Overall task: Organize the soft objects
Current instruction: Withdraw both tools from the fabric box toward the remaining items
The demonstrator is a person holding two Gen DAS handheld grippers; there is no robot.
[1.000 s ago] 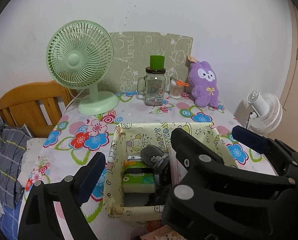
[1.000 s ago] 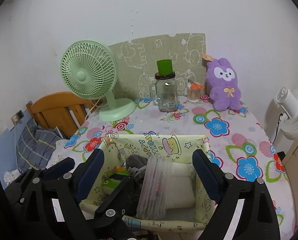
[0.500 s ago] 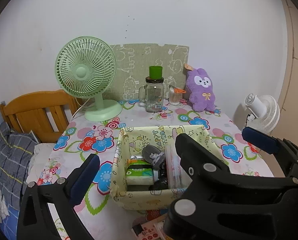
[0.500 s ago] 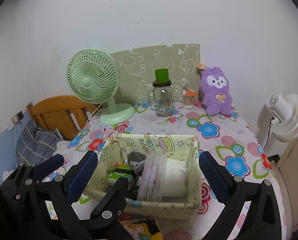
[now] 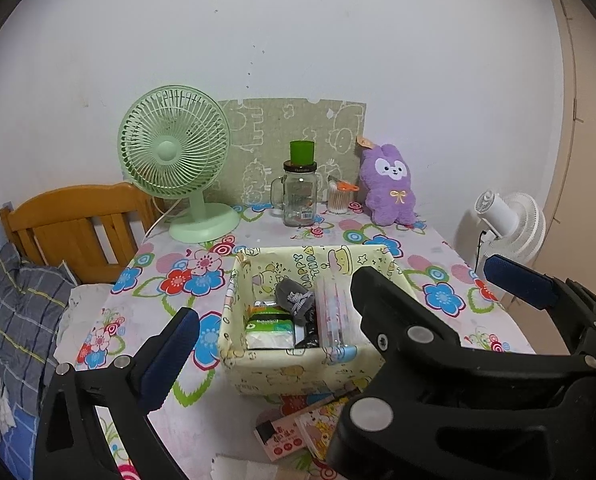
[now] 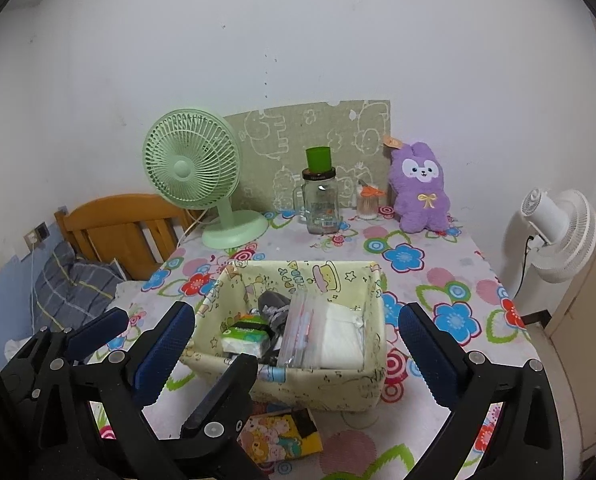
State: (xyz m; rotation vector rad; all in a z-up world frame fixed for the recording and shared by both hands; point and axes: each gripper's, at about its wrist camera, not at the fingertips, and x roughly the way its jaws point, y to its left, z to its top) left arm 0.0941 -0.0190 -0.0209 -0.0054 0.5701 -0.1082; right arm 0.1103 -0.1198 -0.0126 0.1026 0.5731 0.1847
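At far left, a wooden headboard (image 6: 125, 228) stands beside the table, with a grey plaid cloth (image 5: 21, 320) below it. A green desk fan (image 6: 201, 176) stands upright at the rear left of the floral tablecloth (image 6: 450, 280).

The left gripper (image 5: 338, 300) is held low over the near edge of the table. Its blue-padded fingers (image 5: 169, 356) are spread wide and grip nothing. In the left wrist view, the right gripper's black body crosses in front of the basket's right side.

The fabric basket (image 6: 298, 384) sits at the centre of the table, in front of both grippers. It holds, from left to right: a green tissue pack (image 6: 245, 332), a grey sock (image 6: 271, 306), a clear zip bag (image 6: 302, 332) standing on edge, and a white folded item (image 6: 342, 340) against the right wall. A dark item lies under the sock; its identity cannot be determined.

On the near side of the basket, a cartoon-printed packet (image 6: 281, 436) lies flat on the tablecloth.

Behind the basket, a glass mug jar (image 6: 322, 204) with a green cup on its lid stands upright. A small cotton-swab container (image 6: 368, 204) stands just beside it. A purple plush rabbit (image 6: 420, 188) sits upright at the rear right, against the wall and well apart from the basket.

The right gripper (image 6: 298, 344) is held low with fingers (image 6: 426, 352) spread wide, flanking the basket in its own view without touching it.

At far right, a white fan (image 6: 558, 236) stands off the table.
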